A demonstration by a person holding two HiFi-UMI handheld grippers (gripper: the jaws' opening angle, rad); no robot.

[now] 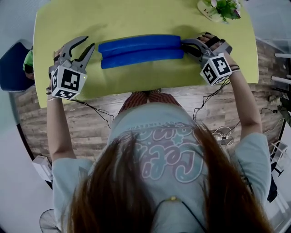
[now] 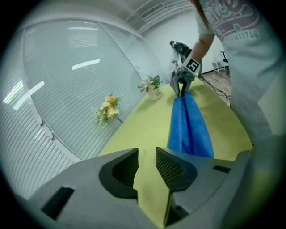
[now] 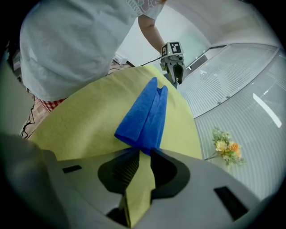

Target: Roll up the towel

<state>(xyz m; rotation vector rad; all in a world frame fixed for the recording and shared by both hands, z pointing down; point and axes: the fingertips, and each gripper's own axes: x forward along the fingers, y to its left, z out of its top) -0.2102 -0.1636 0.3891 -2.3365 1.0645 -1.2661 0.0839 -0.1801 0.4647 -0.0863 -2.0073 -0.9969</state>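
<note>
The blue towel [image 1: 138, 50] lies as a long, narrow bundle with two ridges, stretched crosswise on the yellow table [image 1: 136, 18], with a small pot of flowers [image 1: 221, 9] beyond its right end. The left gripper [image 1: 89, 43] is just off the towel's left end and clear of it, its jaws moderately apart with only tabletop showing between them. The right gripper [image 1: 184, 45] is at the towel's right end, its jaws narrowly apart; the towel's tip sits right at their mouth, and the pads are not pressed on it.
</note>
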